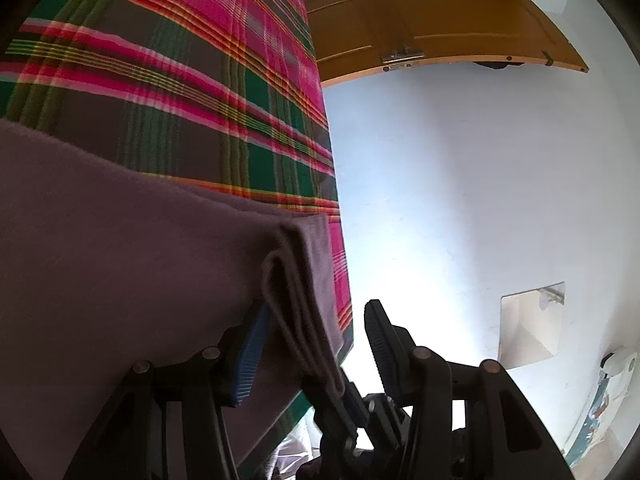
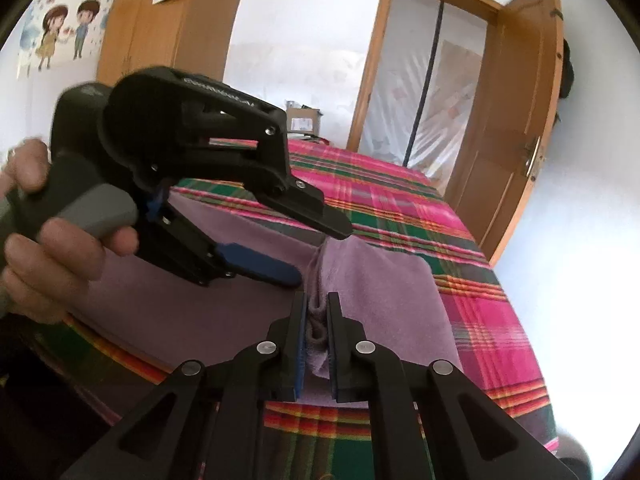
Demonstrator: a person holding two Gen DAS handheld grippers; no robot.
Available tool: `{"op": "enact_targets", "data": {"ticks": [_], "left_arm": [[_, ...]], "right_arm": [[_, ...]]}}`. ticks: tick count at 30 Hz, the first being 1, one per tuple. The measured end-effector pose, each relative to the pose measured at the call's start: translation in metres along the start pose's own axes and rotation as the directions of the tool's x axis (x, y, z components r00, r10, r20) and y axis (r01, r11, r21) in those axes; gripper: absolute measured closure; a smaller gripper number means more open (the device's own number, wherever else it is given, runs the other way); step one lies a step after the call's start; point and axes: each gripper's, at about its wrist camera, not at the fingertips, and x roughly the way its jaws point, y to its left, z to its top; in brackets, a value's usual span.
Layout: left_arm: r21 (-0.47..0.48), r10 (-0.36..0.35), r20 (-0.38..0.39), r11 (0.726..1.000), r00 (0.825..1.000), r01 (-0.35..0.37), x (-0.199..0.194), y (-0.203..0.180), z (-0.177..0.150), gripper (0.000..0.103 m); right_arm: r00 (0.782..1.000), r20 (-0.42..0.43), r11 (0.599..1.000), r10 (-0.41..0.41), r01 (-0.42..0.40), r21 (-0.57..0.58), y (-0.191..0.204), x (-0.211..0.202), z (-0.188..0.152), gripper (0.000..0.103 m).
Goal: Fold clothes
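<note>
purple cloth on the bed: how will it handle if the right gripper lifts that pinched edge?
Probably floppy: the purple cloth bunches into soft folds between the jaws of the right gripper. Likely light, as it lies thin on the plaid bedspread. The stacked layers may slide apart, since the left gripper stands open beside them.

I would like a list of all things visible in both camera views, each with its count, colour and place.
garment: one, mauve, on the bed, its folded edge bunched
plaid bedcover: one, pink, green and brown, over the bed
door: one, brown wood, open, far right
wardrobe: one, brown wood, far left
cartoon sticker: one, two figures, wall at upper left
cardboard box: one, brown, behind the bed
left gripper: black, blue pads, open around the fold
right gripper: black, shut on the garment edge
hand: one, holding the left gripper's handle
</note>
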Motion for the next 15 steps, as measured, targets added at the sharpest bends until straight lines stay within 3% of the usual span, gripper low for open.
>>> {"op": "enact_targets", "data": {"ticks": [3,10,15], "left_arm": [[-0.018,0.011,-0.02,1.0,1.0,-0.011,0.004,0.0,0.003,0.055],[0.023,0.038,0.052,0.999,0.998,-0.04,-0.019,-0.005,0.005,0.09],[0.021,0.072,0.112,0.997,0.991,-0.075,-0.047,-0.004,0.002,0.093]], "right_arm": [[1.0,0.016,1.0,0.021,-0.021,-0.006,0.002,-0.003,0.002,0.094],[0.997,0.035,0.997,0.068,-0.067,-0.026,0.011,-0.003,0.014,0.094],[0.991,0.054,0.992,0.122,-0.12,-0.039,0.033,-0.013,0.016,0.094]]}}
